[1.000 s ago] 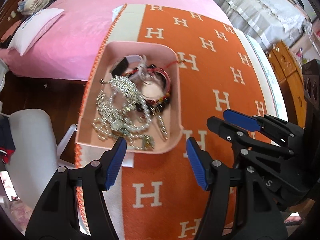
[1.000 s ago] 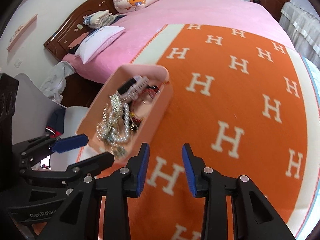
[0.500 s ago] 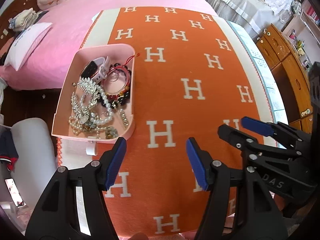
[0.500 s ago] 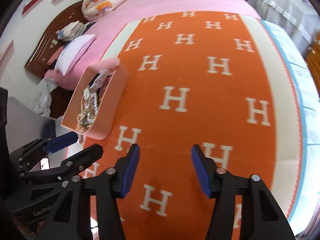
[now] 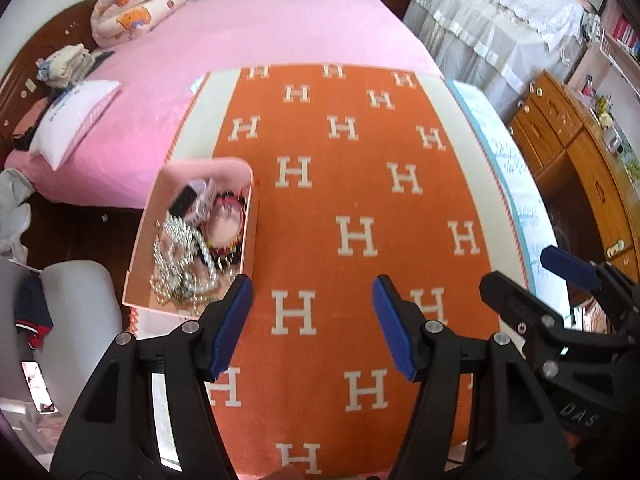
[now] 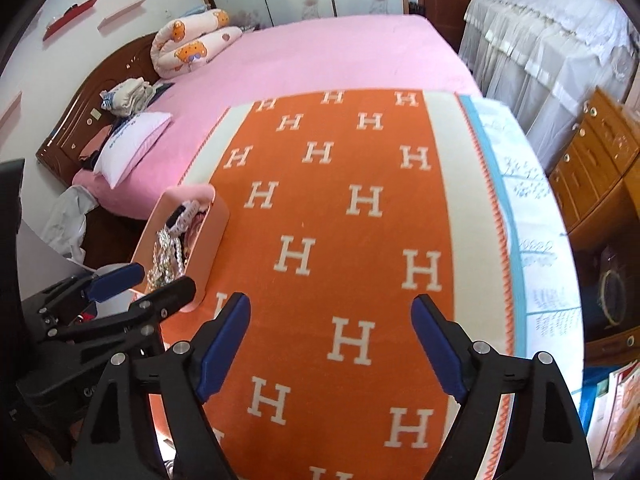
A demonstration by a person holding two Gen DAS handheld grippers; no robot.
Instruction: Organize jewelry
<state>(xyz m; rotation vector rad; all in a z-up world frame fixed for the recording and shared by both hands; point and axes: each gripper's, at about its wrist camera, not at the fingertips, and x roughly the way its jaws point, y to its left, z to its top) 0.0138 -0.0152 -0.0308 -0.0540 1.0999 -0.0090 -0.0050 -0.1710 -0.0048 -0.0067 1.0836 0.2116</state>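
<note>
Bed (image 5: 280, 28), pink cover — orange H-patterned blanket (image 5: 360, 208) spread mid-frame. Pink jewelry tray (image 5: 250, 216) on blanket's left edge. White pillow (image 5: 72, 120), rolled bear-print quilt (image 5: 132, 12) — upper left.

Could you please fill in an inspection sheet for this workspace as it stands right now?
Surface: orange blanket with white H pattern, spread over a pink bed.
Job's things: pink tray at the blanket's left edge, holding a tangle of pearl strands, red bangles and a watch.
Clutter: white pillow and folded clothes by the headboard.
Grippers: left gripper open and empty; right gripper empty, jaws opening; both above the blanket.
Cables: nothing seen.
Surroundings: wooden dresser, grey chair.
</note>
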